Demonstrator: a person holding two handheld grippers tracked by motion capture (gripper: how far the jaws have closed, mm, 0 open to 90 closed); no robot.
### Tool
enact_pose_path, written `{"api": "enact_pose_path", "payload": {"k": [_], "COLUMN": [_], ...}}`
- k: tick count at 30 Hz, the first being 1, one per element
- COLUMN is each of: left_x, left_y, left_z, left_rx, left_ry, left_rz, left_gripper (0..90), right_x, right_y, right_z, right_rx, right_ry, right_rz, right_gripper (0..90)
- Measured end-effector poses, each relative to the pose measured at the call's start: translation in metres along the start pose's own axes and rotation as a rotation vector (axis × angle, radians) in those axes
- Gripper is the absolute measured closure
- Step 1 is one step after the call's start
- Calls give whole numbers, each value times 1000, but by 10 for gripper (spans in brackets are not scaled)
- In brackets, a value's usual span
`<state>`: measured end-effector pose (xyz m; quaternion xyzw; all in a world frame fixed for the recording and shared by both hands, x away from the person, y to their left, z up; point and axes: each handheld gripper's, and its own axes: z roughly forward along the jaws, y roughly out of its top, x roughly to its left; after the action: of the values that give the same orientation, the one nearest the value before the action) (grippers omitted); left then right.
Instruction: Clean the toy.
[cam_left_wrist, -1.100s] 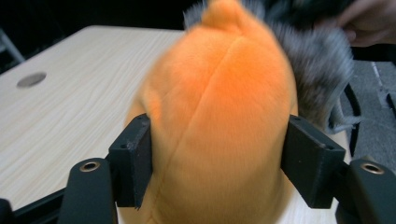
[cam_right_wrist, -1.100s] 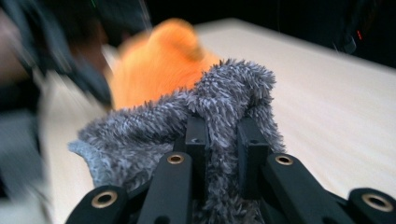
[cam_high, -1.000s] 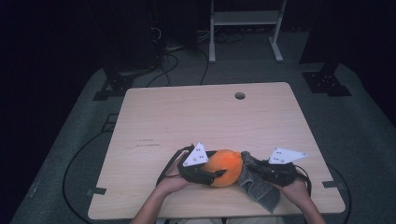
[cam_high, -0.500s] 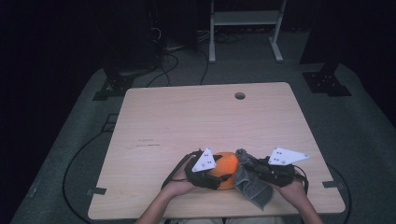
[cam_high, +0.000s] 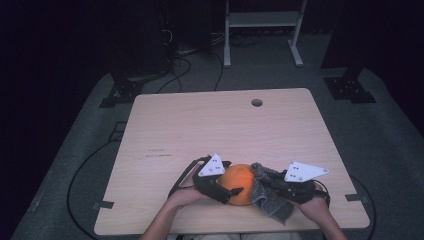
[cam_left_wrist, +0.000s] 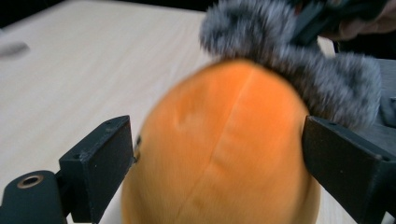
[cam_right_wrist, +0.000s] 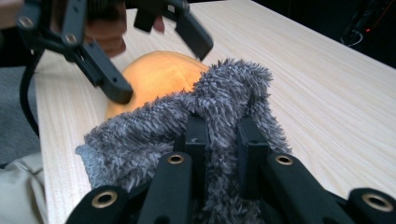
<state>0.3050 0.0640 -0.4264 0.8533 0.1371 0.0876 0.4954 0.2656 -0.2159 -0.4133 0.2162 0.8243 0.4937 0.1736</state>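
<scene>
We are wiping the round orange plush ball (cam_high: 240, 184) at the near edge of the pale wood surface (cam_high: 225, 130). Our left claw (cam_left_wrist: 217, 154) is clamped across its smooth sides; our right claw (cam_right_wrist: 224, 135) is pinched on a shaggy grey cloth (cam_right_wrist: 187, 121) draped against it. Next, we judge, the cloth must rub across while the ball is held steady

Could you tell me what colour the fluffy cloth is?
Grey; the cloth shows best in the right gripper view.
</scene>
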Motion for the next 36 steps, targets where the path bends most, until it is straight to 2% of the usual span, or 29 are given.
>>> {"api": "enact_pose_path", "payload": {"k": [2,4,7,9,11,13,15,16,17,19,20,23,24,26,27,29,31,33,36], "left_x": [-1,-3,-6,-8,-11,-10,-5,-3,-2,0,0,-4,-8,-10,-10,-12,-14,-13,-5], "left_y": [-2,-1,1,2,2,3,2,1,0,-2,-3,-2,0,2,2,3,4,3,0], "left_z": [1,3,5,7,8,4,-1,-3,-2,3,4,6,8,8,8,10,13,12,4], "left_rx": [-11,-12,-6,-14,-22,-38,-48,-50,-33,9,5,-12,-23,-24,-24,-35,-66,-66,-91], "left_ry": [3,15,35,34,1,-46,-91,-88,-61,-59,-57,-44,-11,5,15,16,-26,-79,-110], "left_rz": [-2,2,14,19,36,44,22,22,17,-9,-9,-1,25,32,30,4,-31,-40,-72], "left_gripper": [141,190,212,223,218,171,122,117,114,90,96,201,232,255,268,278,271,194,146], "right_x": [-5,-12,-15,-11,-7,-3,-2,-2,-3,-5,-7,-14,-17,-20,-20,-16,-10,-6,-8], "right_y": [-3,-8,-8,0,7,7,2,0,-1,-4,-6,-11,-12,-12,-10,-3,4,3,-4], "right_z": [-1,-3,-8,-13,-13,-3,0,-1,-2,-4,-4,-6,-8,-11,-14,-20,-18,-10,-9], "right_rx": [-1,7,29,-8,-50,-5,-6,-7,-2,-4,-7,26,36,48,42,-18,-36,5,-13], "right_ry": [7,-9,-61,-55,-11,-9,-7,-3,-4,7,14,-25,-38,-62,-67,-31,-6,-9,14], "right_rz": [14,37,28,18,11,-18,-19,-12,-14,-6,4,20,35,41,43,49,32,3,28], "right_gripper": [773,773,772,772,772,773,773,773,773,773,772,772,772,773,773,773,773,773,773]}}
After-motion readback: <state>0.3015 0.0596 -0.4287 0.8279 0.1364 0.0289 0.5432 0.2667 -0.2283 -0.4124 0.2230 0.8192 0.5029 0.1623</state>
